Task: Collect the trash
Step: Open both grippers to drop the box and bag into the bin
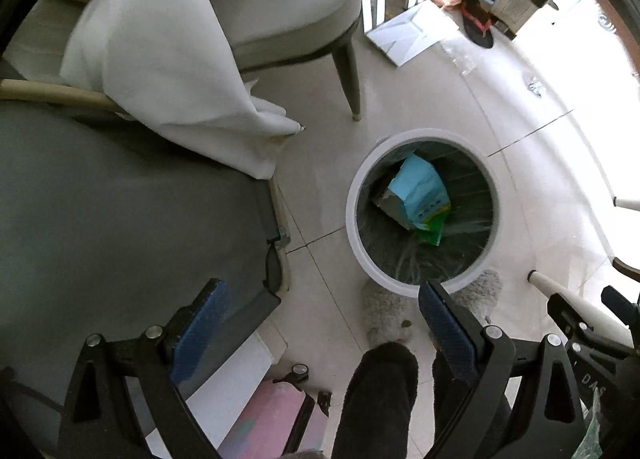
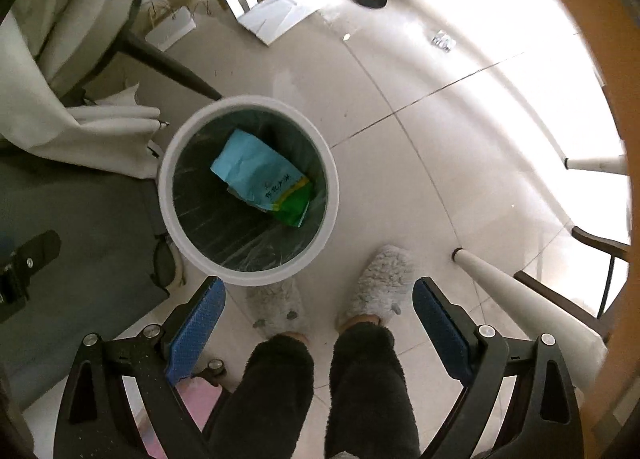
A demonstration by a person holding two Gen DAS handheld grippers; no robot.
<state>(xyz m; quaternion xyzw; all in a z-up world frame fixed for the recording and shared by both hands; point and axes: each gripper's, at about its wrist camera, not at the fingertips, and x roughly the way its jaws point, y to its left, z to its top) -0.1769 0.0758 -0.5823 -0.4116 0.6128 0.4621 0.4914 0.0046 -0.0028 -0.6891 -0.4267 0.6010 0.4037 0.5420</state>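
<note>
Both my tongs gape wide and empty, left gripper (image 1: 324, 319), right gripper (image 2: 320, 311), above white bin (image 2: 172, 163), blue-green packet (image 2: 264, 179) inside.

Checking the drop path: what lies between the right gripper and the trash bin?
In the right wrist view, only the person's grey fuzzy slippers and bare floor tile lie between the open right gripper and the white trash bin; nothing blocks it.

Left gripper (image 1: 320, 323) and right gripper (image 2: 318, 315) gape (both empty).
</note>
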